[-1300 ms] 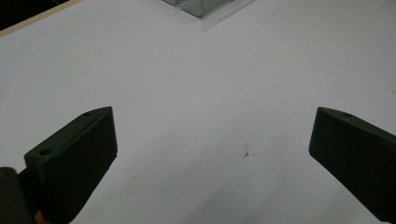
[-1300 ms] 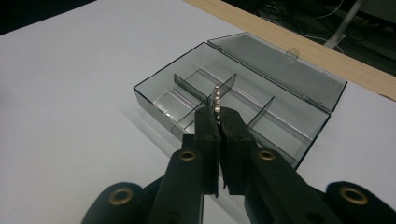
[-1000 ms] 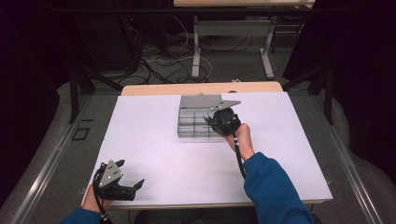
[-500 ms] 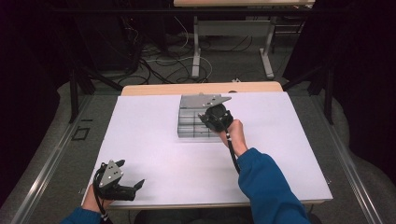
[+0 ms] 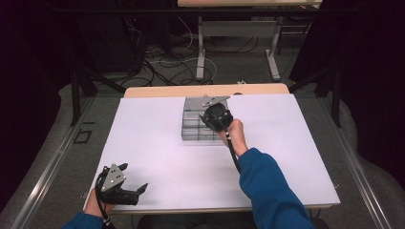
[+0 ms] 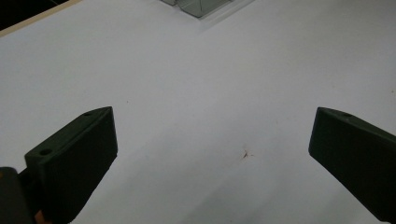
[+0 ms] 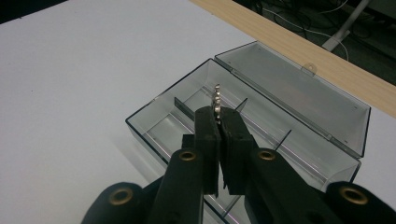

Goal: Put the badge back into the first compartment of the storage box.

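Small silvery metal piece (image 7: pixel 216 100), toothed along its edge, pinched upright between the closed jaws of the right claw (image 7: pixel 218 122), poised over the middle compartments of the clear plastic organizer box (image 7: pixel 163 122). Left to right in the high view: left claw (image 5: pixel 133 183), held at the near left corner of the white tabletop (image 5: pixel 153 143), jaws spread wide with nothing between them; organizer box (image 5: pixel 191 129) at tabletop centre, far side; right claw (image 5: pixel 210 114) above it, on a blue-sleeved arm. Hinged lid (image 7: pixel 299 93) lies open toward the wooden far edge.
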A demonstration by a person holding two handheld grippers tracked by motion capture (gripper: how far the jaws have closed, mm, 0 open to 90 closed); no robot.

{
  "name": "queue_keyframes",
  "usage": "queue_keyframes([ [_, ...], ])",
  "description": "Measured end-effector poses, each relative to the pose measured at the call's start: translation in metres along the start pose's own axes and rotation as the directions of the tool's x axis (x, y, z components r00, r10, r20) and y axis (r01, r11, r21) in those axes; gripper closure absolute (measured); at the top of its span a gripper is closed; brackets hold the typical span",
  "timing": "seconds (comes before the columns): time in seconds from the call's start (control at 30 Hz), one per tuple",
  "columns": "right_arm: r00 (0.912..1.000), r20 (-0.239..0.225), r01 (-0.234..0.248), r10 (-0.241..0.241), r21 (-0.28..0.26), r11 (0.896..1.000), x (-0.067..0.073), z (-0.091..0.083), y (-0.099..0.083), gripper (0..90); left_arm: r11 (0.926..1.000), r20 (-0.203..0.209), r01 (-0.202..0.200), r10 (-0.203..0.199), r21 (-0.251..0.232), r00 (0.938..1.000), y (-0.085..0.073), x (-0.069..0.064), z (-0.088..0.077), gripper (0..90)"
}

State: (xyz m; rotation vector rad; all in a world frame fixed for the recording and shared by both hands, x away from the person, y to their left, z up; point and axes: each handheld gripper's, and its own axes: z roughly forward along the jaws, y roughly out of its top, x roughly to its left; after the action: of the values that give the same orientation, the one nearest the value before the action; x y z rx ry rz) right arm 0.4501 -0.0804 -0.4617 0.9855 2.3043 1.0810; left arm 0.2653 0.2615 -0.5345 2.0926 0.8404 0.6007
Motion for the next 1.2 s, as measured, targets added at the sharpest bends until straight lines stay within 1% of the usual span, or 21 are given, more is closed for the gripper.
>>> queue_keyframes([
  [0.17, 0.9999, 0.006, 0.009, -0.009, 0.02, 1.0, 0.0, 0.008, 0.0, 86.9, 1.0, -0.001, -0.002, 0.002, 0.0, 1.0, 0.0, 0.0, 0.0, 1.3],
  [0.23, 0.9999, 0.004, 0.014, -0.014, 0.042, 0.999, 0.0, 0.011, 0.001, 86.9, 1.0, 0.001, 0.0, 0.0, 0.0, 1.0, 0.0, 0.0, 0.0, 1.3],
  [0.3, 0.9999, 0.009, 0.007, -0.007, 0.019, 1.0, 0.0, 0.016, 0.001, 86.9, 1.0, 0.001, -0.004, 0.004, 0.001, 1.0, 0.0, 0.001, 0.0, 1.3],
  [0.4, 0.9999, 0.013, 0.008, -0.008, 0.046, 0.999, -0.001, 0.02, 0.002, 86.9, 1.0, 0.005, -0.003, 0.003, 0.0, 1.0, 0.0, 0.001, 0.0, 1.3],
  [0.57, 0.9997, 0.019, 0.014, -0.015, 0.048, 0.999, -0.001, 0.031, 0.002, 86.9, 1.0, 0.007, 0.004, -0.004, 0.0, 1.0, 0.0, 0.001, 0.001, 1.3],
  [0.63, 0.9998, 0.012, 0.015, -0.016, 0.086, 0.996, -0.001, 0.034, 0.002, 86.9, 1.0, 0.004, 0.005, -0.005, 0.0, 1.0, 0.0, 0.001, 0.001, 1.3],
  [0.7, 0.9999, 0.012, 0.005, -0.006, 0.07, 0.998, -0.001, 0.038, 0.001, 86.9, 1.0, 0.005, 0.004, -0.004, 0.0, 1.0, 0.0, 0.001, 0.001, 1.3],
  [0.73, 0.9999, 0.015, 0.002, -0.003, 0.074, 0.997, -0.001, 0.04, 0.001, 86.9, 1.0, 0.004, 0.004, -0.004, 0.001, 1.0, 0.0, 0.001, 0.002, 1.3],
  [0.8, 0.9998, 0.02, 0.006, -0.007, 0.076, 0.997, -0.003, 0.043, 0.001, 86.9, 1.0, 0.005, 0.003, -0.003, 0.003, 1.0, 0.0, 0.001, 0.002, 1.3],
  [0.83, 0.9997, 0.013, 0.021, -0.022, 0.092, 0.996, -0.004, 0.043, 0.002, 86.9, 1.0, 0.006, 0.004, -0.004, 0.003, 1.0, 0.0, 0.001, 0.002, 1.3],
  [0.87, 0.9998, 0.017, 0.004, -0.005, 0.086, 0.996, -0.003, 0.045, 0.001, 86.9, 1.0, 0.006, 0.003, -0.003, 0.004, 1.0, 0.0, 0.002, 0.002, 1.3],
  [0.9, 0.9997, 0.019, 0.011, -0.012, 0.087, 0.996, -0.004, 0.047, 0.001, 86.9, 1.0, 0.006, 0.003, -0.003, 0.003, 1.0, 0.0, 0.002, 0.002, 1.3],
  [0.93, 0.9999, 0.012, 0.002, -0.003, 0.109, 0.994, -0.004, 0.047, 0.001, 86.9, 1.0, 0.007, 0.002, -0.002, 0.002, 1.0, 0.0, 0.002, 0.002, 1.3],
  [0.97, 0.9998, 0.022, -0.003, 0.0, 0.111, 0.994, -0.004, 0.048, 0.001, 86.9, 1.0, 0.007, 0.002, -0.002, 0.002, 1.0, 0.0, 0.002, 0.002, 1.4],
  [1.0, 0.9998, 0.021, -0.002, 0.001, 0.096, 0.995, -0.005, 0.05, 0.0, 86.9, 1.0, 0.007, 0.002, -0.002, 0.002, 1.0, 0.0, 0.002, 0.003, 1.3],
  [1.03, 0.9996, 0.027, -0.011, 0.008, 0.122, 0.992, -0.005, 0.05, 0.001, 86.8, 1.0, 0.007, 0.003, -0.003, 0.002, 1.0, 0.0, 0.002, 0.003, 1.4],
  [1.07, 0.9998, 0.019, -0.013, 0.011, 0.09, 0.996, -0.006, 0.053, -0.001, 86.9, 1.0, 0.007, 0.003, -0.003, 0.002, 1.0, 0.0, 0.002, 0.003, 1.4],
  [1.1, 0.9998, 0.021, -0.003, 0.001, 0.093, 0.996, -0.007, 0.053, -0.001, 86.9, 1.0, 0.006, 0.005, -0.005, 0.002, 1.0, 0.0, 0.002, 0.003, 1.3],
  [1.13, 0.9996, 0.027, -0.007, 0.005, 0.082, 0.997, -0.007, 0.055, -0.001, 86.9, 1.0, 0.006, 0.006, -0.006, 0.001, 1.0, 0.0, 0.002, 0.003, 1.3],
  [1.17, 0.9993, 0.02, -0.033, 0.031, 0.095, 0.995, -0.006, 0.055, -0.001, 86.9, 1.0, 0.007, 0.003, -0.003, 0.002, 1.0, 0.0, 0.002, 0.003, 1.4],
  [1.2, 0.9993, 0.025, -0.029, 0.027, 0.087, 0.996, -0.006, 0.056, -0.001, 86.8, 1.0, 0.007, 0.001, -0.001, 0.003, 1.0, 0.0, 0.002, 0.003, 1.4],
])
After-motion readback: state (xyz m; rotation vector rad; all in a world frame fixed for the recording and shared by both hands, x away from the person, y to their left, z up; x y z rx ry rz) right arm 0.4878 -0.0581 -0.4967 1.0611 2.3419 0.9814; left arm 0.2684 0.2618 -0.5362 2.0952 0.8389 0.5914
